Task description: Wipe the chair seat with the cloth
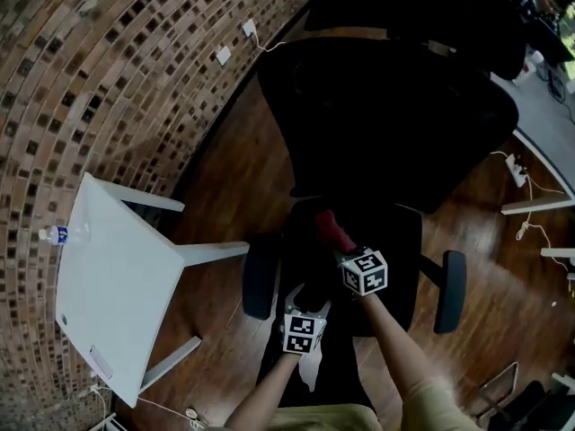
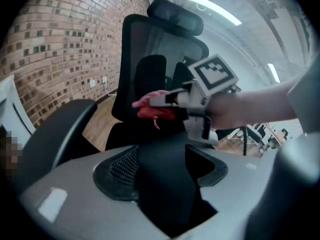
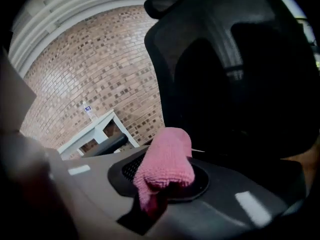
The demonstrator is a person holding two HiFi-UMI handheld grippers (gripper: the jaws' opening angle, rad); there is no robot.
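Observation:
A black office chair faces me, its seat (image 1: 391, 259) low in the middle of the head view under the tall backrest (image 1: 386, 115). My right gripper (image 1: 340, 242) is over the seat, shut on a pink cloth (image 1: 332, 230) that bulges out between its pads (image 3: 167, 161). The left gripper view shows that cloth (image 2: 152, 106) held above the seat (image 2: 122, 133). My left gripper (image 1: 304, 296) is at the seat's front edge with its jaws apart (image 2: 162, 166). Only dark seat shows between them.
Black armrests (image 1: 260, 277) (image 1: 449, 290) flank the seat. A white side table (image 1: 117, 294) with a water bottle (image 1: 63, 234) stands left by the brick wall (image 1: 108, 70). A power strip (image 1: 517, 171) and cables lie on the wood floor to the right.

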